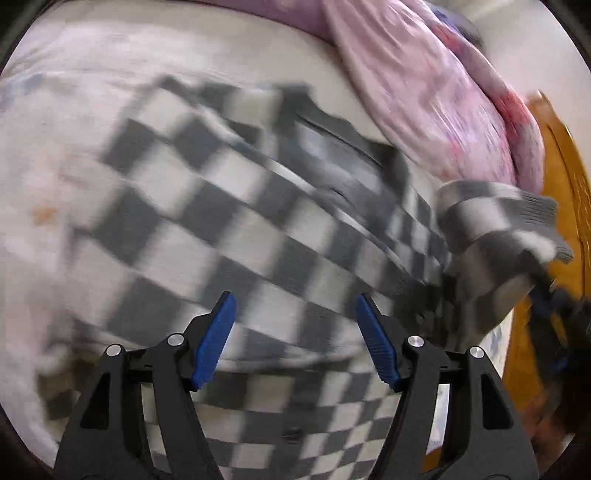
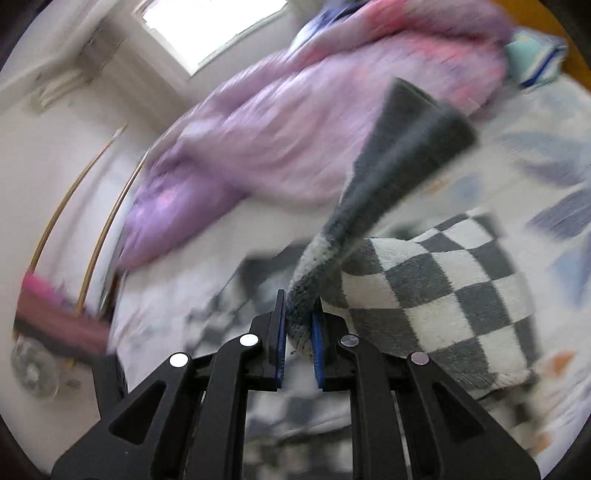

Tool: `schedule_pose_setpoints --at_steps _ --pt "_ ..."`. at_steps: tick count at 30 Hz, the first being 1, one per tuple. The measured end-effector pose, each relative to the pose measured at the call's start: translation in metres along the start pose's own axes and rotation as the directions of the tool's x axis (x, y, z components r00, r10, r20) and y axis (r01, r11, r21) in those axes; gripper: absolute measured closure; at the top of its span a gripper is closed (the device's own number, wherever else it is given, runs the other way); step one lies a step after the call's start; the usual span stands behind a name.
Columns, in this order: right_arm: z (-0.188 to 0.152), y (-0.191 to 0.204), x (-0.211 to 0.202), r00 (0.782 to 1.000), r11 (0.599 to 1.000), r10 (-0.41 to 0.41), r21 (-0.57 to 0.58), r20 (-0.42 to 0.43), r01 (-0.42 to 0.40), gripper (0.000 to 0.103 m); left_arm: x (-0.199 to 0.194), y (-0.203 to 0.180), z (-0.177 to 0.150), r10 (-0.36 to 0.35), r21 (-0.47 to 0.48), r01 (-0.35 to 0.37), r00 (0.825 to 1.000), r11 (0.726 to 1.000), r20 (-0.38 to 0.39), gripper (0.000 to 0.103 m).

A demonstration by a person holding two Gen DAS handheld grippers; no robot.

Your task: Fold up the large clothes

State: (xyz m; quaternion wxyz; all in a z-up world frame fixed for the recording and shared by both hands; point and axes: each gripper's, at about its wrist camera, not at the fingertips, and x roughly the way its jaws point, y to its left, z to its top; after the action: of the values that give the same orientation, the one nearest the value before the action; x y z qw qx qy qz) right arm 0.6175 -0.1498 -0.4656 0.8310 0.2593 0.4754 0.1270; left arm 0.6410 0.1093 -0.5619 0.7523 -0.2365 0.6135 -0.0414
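Two fisheye views show one checkered garment spread on a bed.

Left wrist view: the left gripper (image 1: 295, 306) hangs over the checkered garment (image 1: 236, 236), its blue pads (image 1: 216, 339) standing well apart with only the cloth below them, none of it pinched. The log-free reading of the frame is plain: the jaws are spread and still widening slightly, with nothing between them. The garment, grey and white squares, lies flat across the pale bedsheet (image 1: 66, 147). A pink quilt (image 1: 436, 96) is bunched along the far side of the bed. At the right edge a cuffed sleeve end of the garment is lifted clear of the sheet, and the wooden bed frame (image 1: 561, 155) shows behind it. The picture is motion-blurred.

Right wrist view: the right gripper (image 2: 299, 325) is clamped on a narrow grey ribbed part of the garment, which rises from between the pads and flares wide above them. A checkered fold hangs just right of the fingers. The quilt lies beyond, under a bright window (image 2: 210, 26). No container is visible in either view.
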Motion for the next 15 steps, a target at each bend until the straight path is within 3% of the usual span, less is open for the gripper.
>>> schedule_pose_setpoints --at_steps 3,6,8,10,12,14,15 --pt "-0.04 0.042 0.055 0.992 0.996 -0.011 -0.085 -0.128 0.0 0.092 -0.019 0.034 0.009 0.028 -0.044 -0.027 0.999 0.999 0.032 0.035" --pt "-0.072 0.049 0.102 0.959 0.989 -0.088 -0.142 -0.269 0.051 0.088 -0.029 0.064 0.011 0.041 -0.096 -0.036 0.998 0.995 0.048 0.035" --pt "-0.09 0.043 0.126 0.919 0.981 -0.141 -0.175 -0.368 0.081 0.086 -0.032 0.079 0.009 0.038 -0.125 -0.032 0.998 0.992 0.045 0.035" --pt "-0.091 0.04 0.124 0.916 0.98 -0.148 -0.181 -0.374 0.084 0.085 -0.029 0.085 0.004 0.036 -0.142 -0.029 0.998 0.989 0.042 0.035" --pt "-0.09 0.038 0.113 0.922 0.981 -0.139 -0.174 -0.361 0.08 0.077 -0.028 0.094 0.0 0.018 -0.158 -0.01 0.999 0.987 0.045 0.034" --pt "-0.087 0.032 0.099 0.922 0.983 -0.139 -0.161 -0.36 0.085 0.046 -0.028 0.096 -0.003 0.012 -0.183 -0.003 0.999 0.983 0.048 0.034" --pt "-0.084 0.027 0.088 0.929 0.983 -0.133 -0.166 -0.346 0.079 0.044 -0.031 0.095 -0.006 -0.002 -0.2 0.014 0.998 0.98 0.06 0.034"
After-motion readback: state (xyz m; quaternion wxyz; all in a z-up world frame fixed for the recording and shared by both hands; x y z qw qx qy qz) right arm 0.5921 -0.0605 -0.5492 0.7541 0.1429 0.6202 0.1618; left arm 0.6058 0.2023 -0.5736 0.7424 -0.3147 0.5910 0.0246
